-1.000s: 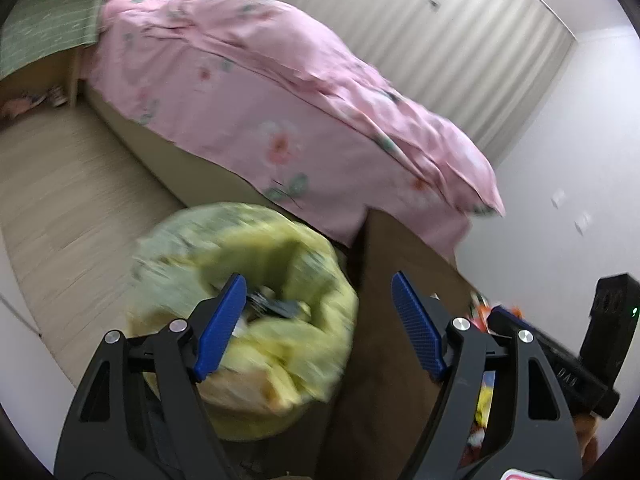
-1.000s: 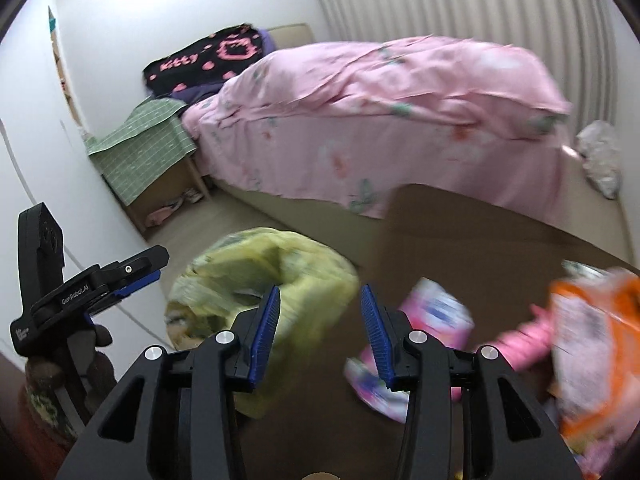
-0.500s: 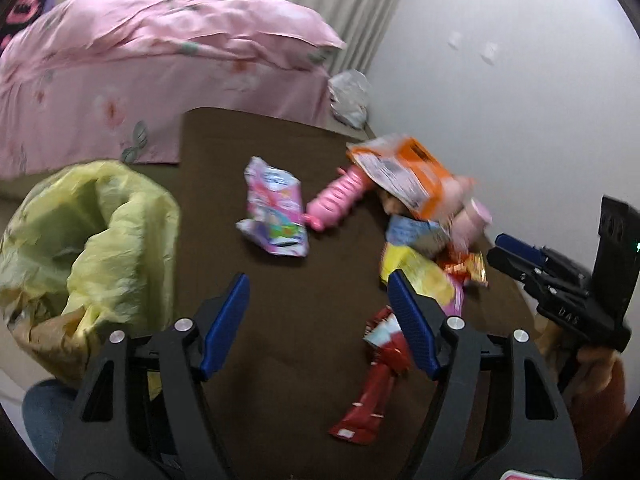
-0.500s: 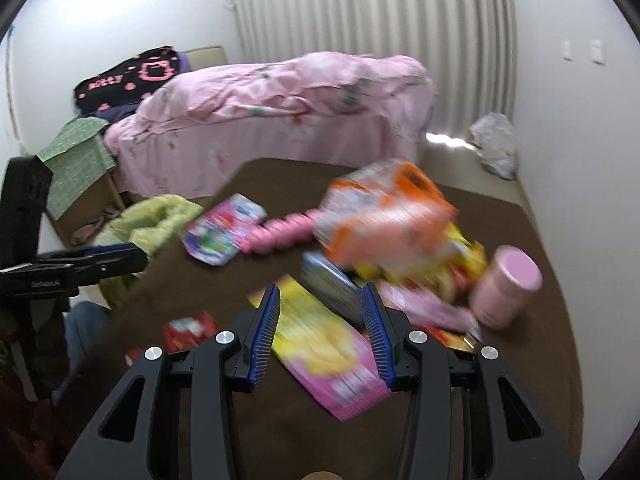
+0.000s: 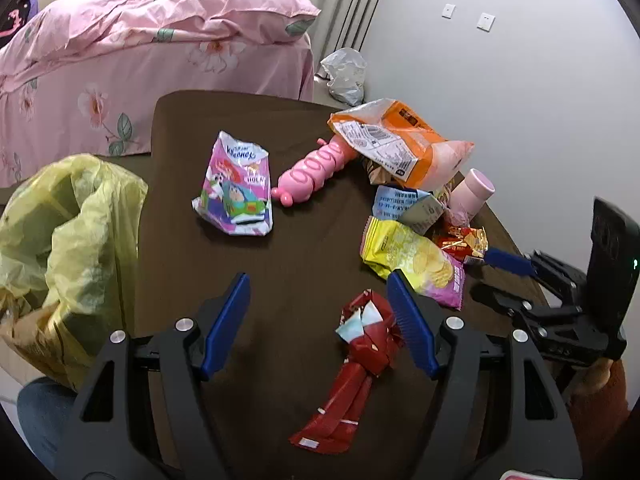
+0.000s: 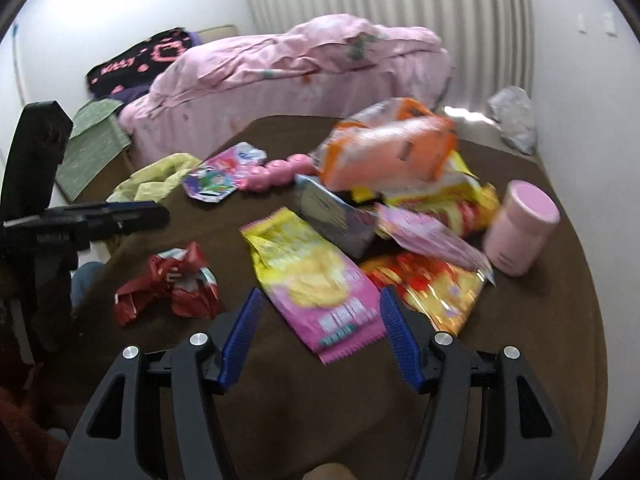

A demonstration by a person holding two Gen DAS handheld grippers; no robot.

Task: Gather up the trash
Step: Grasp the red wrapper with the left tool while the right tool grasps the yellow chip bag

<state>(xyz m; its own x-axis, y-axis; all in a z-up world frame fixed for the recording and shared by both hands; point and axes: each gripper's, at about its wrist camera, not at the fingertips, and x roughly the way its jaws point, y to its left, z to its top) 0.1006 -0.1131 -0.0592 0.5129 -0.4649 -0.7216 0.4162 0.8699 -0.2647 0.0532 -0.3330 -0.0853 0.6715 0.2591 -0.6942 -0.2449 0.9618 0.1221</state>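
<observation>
Snack wrappers lie on a brown table [image 5: 304, 264]. My left gripper [image 5: 320, 292] is open and empty above the table, with a crumpled red wrapper [image 5: 360, 356] by its right finger. A pink cartoon packet [image 5: 236, 196], a pink toy [image 5: 316, 170], an orange bag [image 5: 396, 140] and a yellow-pink chip bag [image 5: 416, 260] lie beyond. My right gripper [image 6: 320, 312] is open and empty, with the near end of the yellow-pink chip bag [image 6: 316, 276] between its fingers. The yellow trash bag [image 5: 68, 240] stands at the table's left edge.
A bed with a pink cover [image 5: 152, 60] stands behind the table. A pink cup [image 6: 520, 228] stands at the right of the pile. A grey plastic bag [image 5: 346, 76] lies on the floor by the wall. The red wrapper [image 6: 168, 280] lies left of my right gripper.
Both grippers swung from the yellow trash bag to the table's wrappers. The right gripper opened wider and closed in on the yellow-pink chip bag.
</observation>
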